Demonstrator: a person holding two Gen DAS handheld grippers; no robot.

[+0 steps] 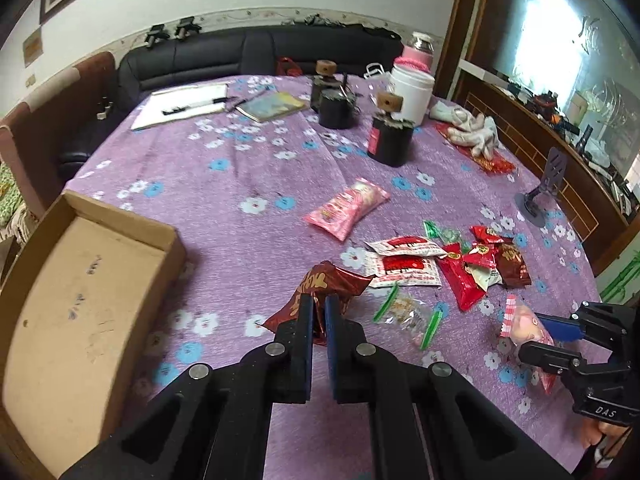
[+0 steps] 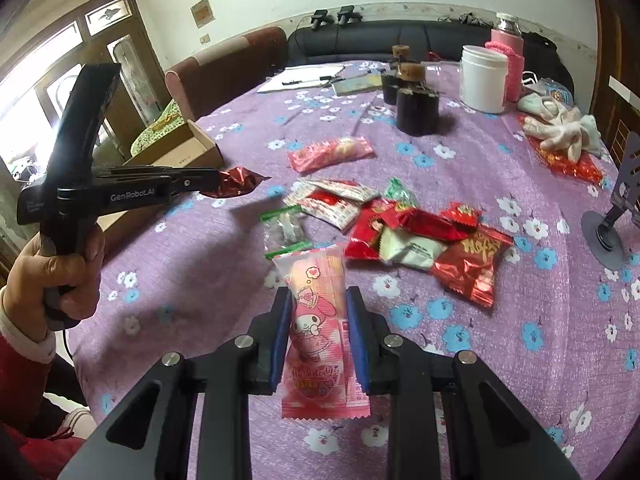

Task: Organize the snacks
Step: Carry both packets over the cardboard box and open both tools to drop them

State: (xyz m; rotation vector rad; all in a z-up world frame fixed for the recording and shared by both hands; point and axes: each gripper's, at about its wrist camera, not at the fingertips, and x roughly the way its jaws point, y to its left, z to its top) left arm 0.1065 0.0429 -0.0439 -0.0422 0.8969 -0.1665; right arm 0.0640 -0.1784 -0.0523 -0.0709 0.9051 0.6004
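My left gripper [image 1: 319, 300] is shut on a dark red foil snack packet [image 1: 328, 286], held above the purple flowered tablecloth [image 1: 240, 176]; the same packet [image 2: 236, 182] sticks out of the left gripper [image 2: 218, 180] in the right wrist view. My right gripper [image 2: 318, 300] is shut on a pink cartoon-print snack packet [image 2: 318, 320], lifted off the cloth; that pink packet [image 1: 524, 326] shows at the right in the left wrist view. A pile of red and white snack packets [image 2: 404, 236] lies in the middle. Another pink packet [image 1: 346, 208] lies apart. An open cardboard box [image 1: 80, 304] sits at the left.
Two dark cylindrical holders [image 1: 390, 144] and a white tub [image 1: 412, 90] stand further back. White gloves [image 2: 560, 128] lie on a red wrapper at the right. A grey phone stand [image 2: 616, 220] is near the right edge. Papers and a book [image 1: 184, 104] lie at the far end.
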